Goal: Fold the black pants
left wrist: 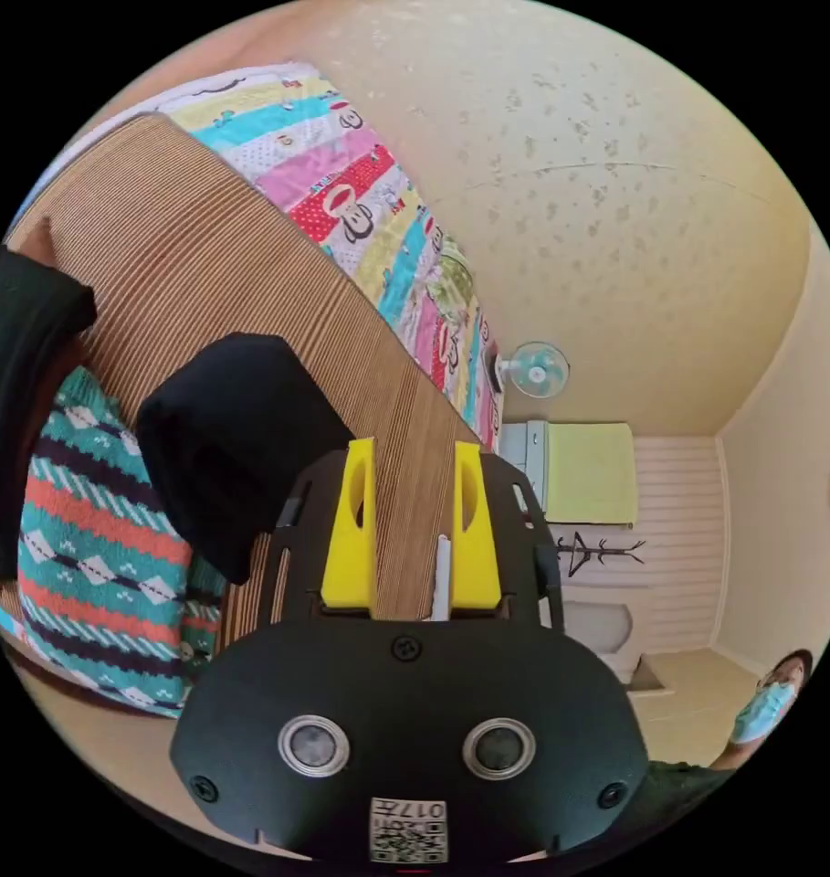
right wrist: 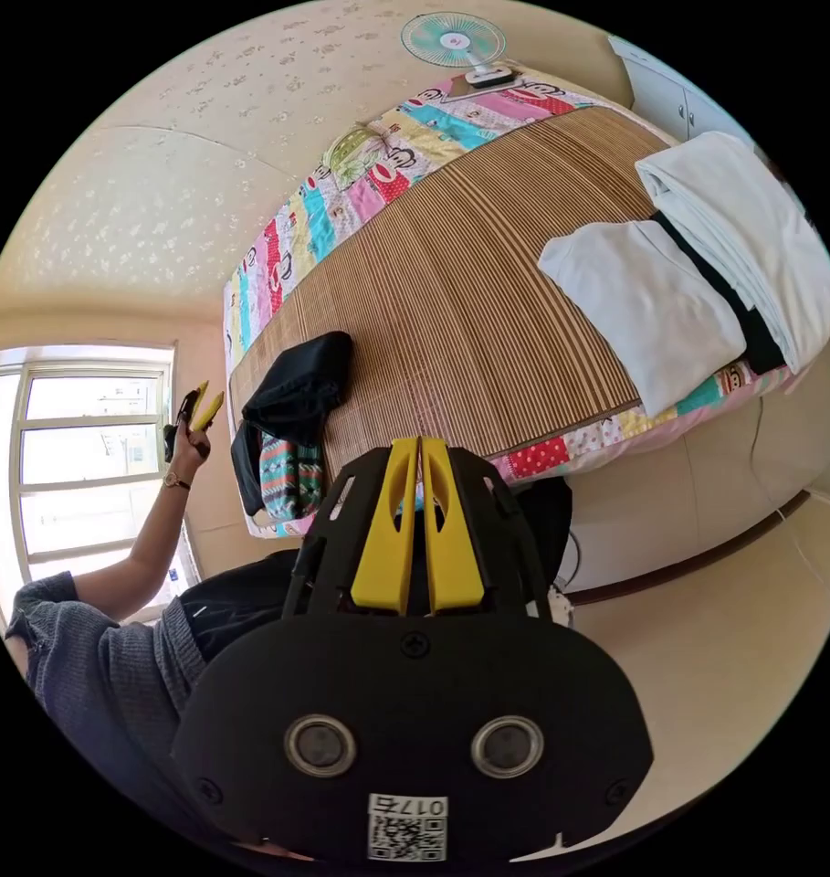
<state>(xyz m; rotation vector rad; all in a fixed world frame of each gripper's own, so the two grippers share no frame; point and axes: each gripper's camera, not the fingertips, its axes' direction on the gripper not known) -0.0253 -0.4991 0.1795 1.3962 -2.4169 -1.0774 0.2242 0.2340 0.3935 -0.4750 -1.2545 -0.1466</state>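
Left claw (left wrist: 413, 512) parted beside black pants (left wrist: 236, 438).

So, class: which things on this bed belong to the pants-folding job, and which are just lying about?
Part of the job:
- black pants
- left gripper
- right gripper

Lying about:
- patterned knit
- white folded cloth
- fan

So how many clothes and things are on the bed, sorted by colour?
Black: 2, the folded pants and a piece between the white ones
White: 2
Teal patterned: 1
Total: 5
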